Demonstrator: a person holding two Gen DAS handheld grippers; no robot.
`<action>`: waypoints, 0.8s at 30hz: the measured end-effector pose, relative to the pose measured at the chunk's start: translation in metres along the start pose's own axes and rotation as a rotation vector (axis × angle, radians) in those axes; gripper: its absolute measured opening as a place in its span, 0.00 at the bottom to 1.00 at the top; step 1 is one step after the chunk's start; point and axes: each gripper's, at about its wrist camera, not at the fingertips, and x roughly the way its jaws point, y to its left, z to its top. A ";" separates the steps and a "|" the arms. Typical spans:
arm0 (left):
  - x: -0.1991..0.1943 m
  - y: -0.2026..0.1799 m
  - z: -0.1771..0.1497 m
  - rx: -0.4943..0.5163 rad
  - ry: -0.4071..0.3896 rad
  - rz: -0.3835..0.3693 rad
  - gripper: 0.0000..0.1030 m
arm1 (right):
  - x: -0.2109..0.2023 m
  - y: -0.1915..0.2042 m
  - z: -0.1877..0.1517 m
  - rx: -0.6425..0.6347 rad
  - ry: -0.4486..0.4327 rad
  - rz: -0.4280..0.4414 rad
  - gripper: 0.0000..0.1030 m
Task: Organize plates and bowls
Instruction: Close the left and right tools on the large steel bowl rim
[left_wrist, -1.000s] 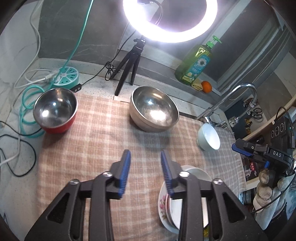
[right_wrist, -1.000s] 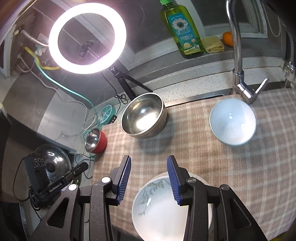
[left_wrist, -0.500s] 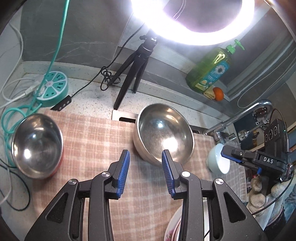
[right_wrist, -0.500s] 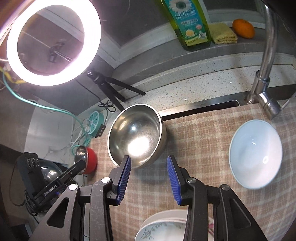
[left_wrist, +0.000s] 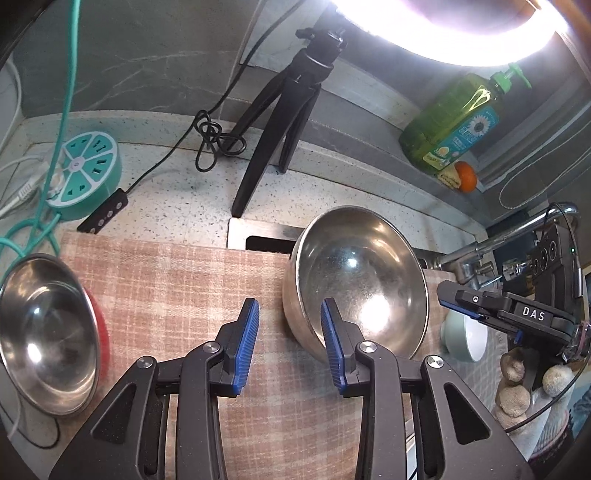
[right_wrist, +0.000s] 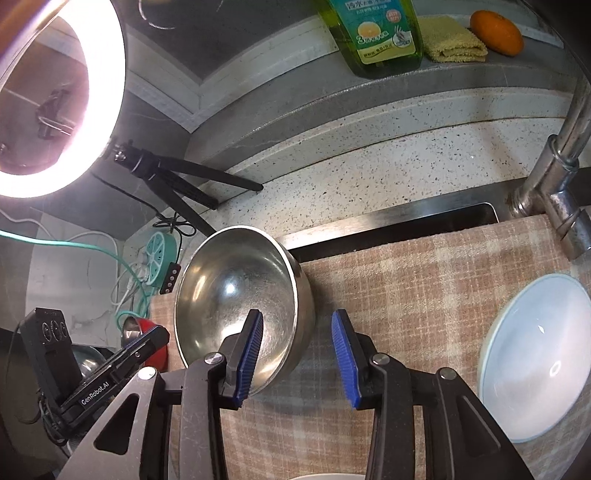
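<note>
— Steel bowl (left_wrist: 356, 280) upright at the back of the checked cloth (left_wrist: 177, 280), by the sink edge; red bowl (left_wrist: 44, 339) far left, white bowl (right_wrist: 535, 354) off to the right, plate rim (right_wrist: 325, 476) just showing at the near edge

— Grippers?

— Left gripper (left_wrist: 290, 341) straddling the left rim, right gripper (right_wrist: 297, 354) straddling the right rim; both sets of jaws closing, rim between the pads, no squeeze visible yet, nothing lifted

— Step?

— Looks like a two-sided grab of the steel bowl, early in the tidy-up

— Next?

— Probably pinch both rims evenly, lift level, keep clear of the tripod (left_wrist: 280, 122) and tap (right_wrist: 554, 177)
</note>
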 end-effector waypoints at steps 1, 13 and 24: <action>0.002 0.000 0.001 0.001 0.002 -0.001 0.31 | 0.004 -0.001 0.001 0.003 0.007 -0.003 0.30; 0.023 0.000 0.005 -0.007 0.031 -0.009 0.12 | 0.020 0.000 0.003 0.004 0.044 -0.008 0.12; 0.019 -0.006 0.000 0.000 0.025 -0.004 0.11 | 0.019 0.006 0.002 -0.003 0.070 -0.004 0.07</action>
